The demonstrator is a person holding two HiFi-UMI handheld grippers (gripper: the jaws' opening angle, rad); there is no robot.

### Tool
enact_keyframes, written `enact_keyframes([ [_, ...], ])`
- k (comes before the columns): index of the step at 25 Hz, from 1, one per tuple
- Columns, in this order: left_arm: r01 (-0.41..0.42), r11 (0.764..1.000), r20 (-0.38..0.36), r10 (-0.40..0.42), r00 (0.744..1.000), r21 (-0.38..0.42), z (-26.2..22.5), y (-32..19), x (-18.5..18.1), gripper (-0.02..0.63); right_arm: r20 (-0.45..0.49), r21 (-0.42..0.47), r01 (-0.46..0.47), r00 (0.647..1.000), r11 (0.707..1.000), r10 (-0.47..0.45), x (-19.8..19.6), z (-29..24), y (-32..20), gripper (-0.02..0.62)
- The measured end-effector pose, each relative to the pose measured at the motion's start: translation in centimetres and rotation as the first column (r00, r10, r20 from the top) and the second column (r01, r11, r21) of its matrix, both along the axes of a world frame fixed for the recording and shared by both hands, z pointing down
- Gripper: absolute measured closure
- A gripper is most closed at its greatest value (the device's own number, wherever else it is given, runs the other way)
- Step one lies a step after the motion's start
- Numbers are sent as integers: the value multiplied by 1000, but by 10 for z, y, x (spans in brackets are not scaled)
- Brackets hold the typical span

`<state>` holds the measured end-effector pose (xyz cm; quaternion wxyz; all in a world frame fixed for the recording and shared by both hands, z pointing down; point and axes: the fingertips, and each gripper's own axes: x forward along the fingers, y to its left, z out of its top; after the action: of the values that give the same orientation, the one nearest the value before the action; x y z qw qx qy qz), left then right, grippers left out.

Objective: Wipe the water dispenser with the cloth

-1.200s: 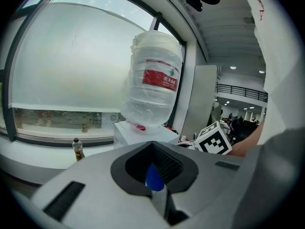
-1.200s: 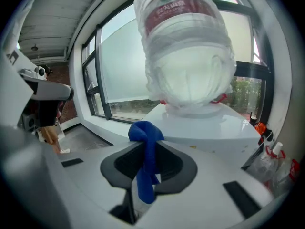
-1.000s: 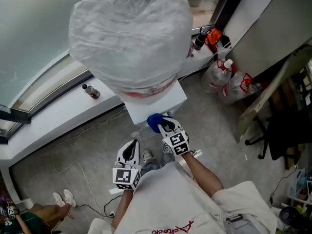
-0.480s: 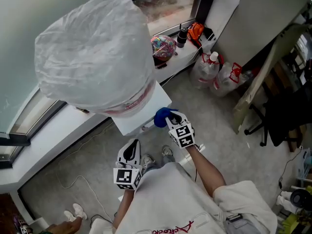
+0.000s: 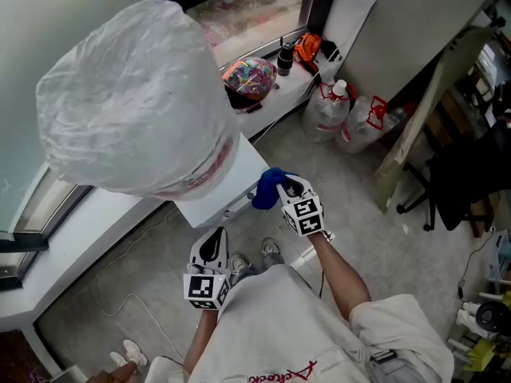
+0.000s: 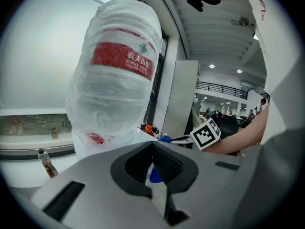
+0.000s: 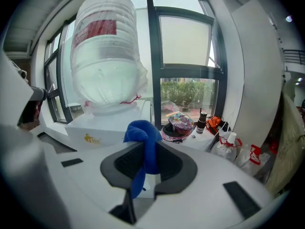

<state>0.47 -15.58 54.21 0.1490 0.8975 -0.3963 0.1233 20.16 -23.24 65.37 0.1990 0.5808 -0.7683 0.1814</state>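
right hand-held gripper [image 7: 143, 162] clamps cloth [image 7: 141, 136] by dispenser [image 7: 110, 122]

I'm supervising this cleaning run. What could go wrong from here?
1. The cloth is pinched only by a fold in the right gripper; rubbing might pull it free.
2. Loose plastic over the bottle hangs near the water dispenser top; the cloth could snag it.
3. The left gripper hangs back, so nothing steadies the bottle.
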Motion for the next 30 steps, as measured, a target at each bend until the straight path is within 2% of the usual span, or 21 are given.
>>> enact_keyframes([
  [7, -24, 1000, -10, 24, 1000, 6, -1, 8, 12, 594, 9, 17, 37, 999, 999, -37, -18, -9, 32, 517],
  [11, -11, 1000, -11, 11, 1000, 10, -2, 16, 4, 594, 37, 5, 83, 996, 997, -83, -49, -7, 51, 517],
  [15, 41, 999, -13, -41, 999, 10, -2, 27, -15, 594, 69, -8, 168, 984, 986, -167, -93, -4, 67, 517],
  [19, 114, 993, -8, -114, 993, 7, -1, 38, -43, 594, 91, -24, 301, 950, 953, -298, -152, 2, 82, 517],
  [24, 237, 972, 4, -237, 972, 5, 0, 51, -88, 594, 112, -32, 458, 885, 888, -452, -225, 10, 95, 517],
  [30, 348, 938, 26, -348, 937, 3, 2, 66, -135, 594, 117, -55, 553, 830, 831, -545, -271, 25, 96, 515],
])
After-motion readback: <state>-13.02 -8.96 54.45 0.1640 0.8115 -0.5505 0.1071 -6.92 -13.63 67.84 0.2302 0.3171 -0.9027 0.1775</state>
